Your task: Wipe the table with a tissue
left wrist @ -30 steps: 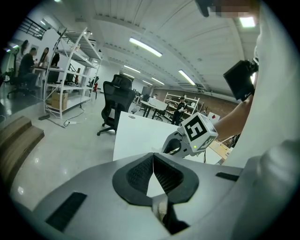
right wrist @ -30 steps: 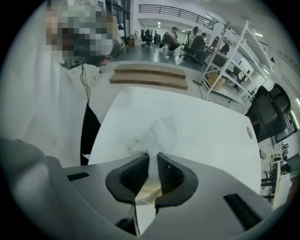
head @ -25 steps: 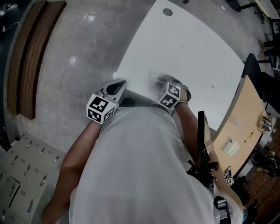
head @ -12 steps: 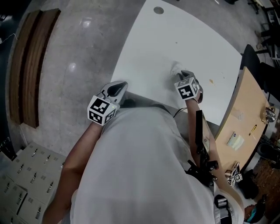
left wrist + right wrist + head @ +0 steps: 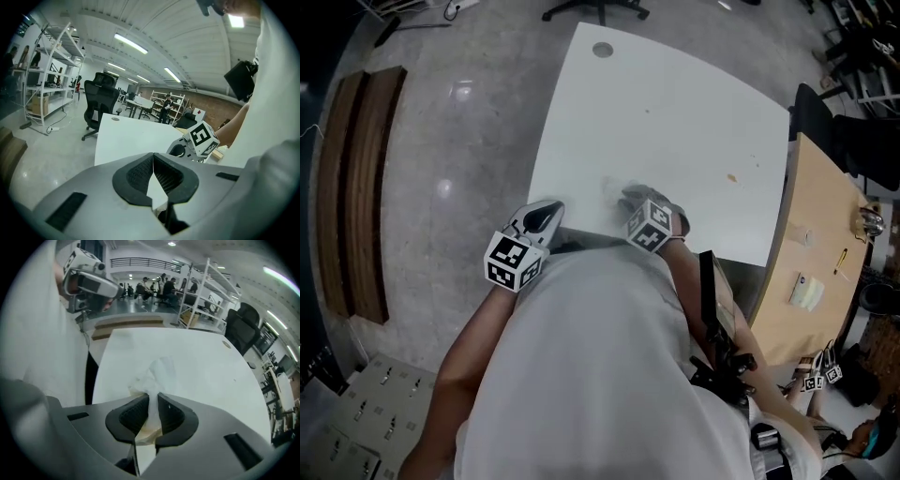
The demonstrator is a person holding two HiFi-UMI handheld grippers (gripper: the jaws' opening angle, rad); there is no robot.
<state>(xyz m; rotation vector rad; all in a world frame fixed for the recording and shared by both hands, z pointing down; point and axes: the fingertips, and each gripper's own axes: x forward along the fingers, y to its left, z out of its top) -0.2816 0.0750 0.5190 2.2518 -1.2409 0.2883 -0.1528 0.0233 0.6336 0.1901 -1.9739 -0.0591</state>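
The tissue [image 5: 152, 373] is a crumpled white wad. It lies on the white table [image 5: 675, 112], close to the edge nearest you. It looks a little yellow-brown down where it is pinched.

Half a second ago it was farther out on the table and more to your right. Now you have pulled it back toward your body, to about where it was a second ago. So you are rubbing back and forth over the same near strip. My guess is that the wiping is under way, but much of the table is still to do. A small brown spot [image 5: 731, 176] sits farther out to the right, well apart from the tissue.

Your right gripper [image 5: 153, 401] points steeply down. Its jaws are nearly together and squeeze the tissue between the pads. Only a thin gap is left, and it is full of paper. The loose end of the tissue sticks out past the tips and touches the table.

Your left gripper [image 5: 153, 157] has stayed by the near left corner of the table. Its jaws are closed tip to tip and hold nothing.
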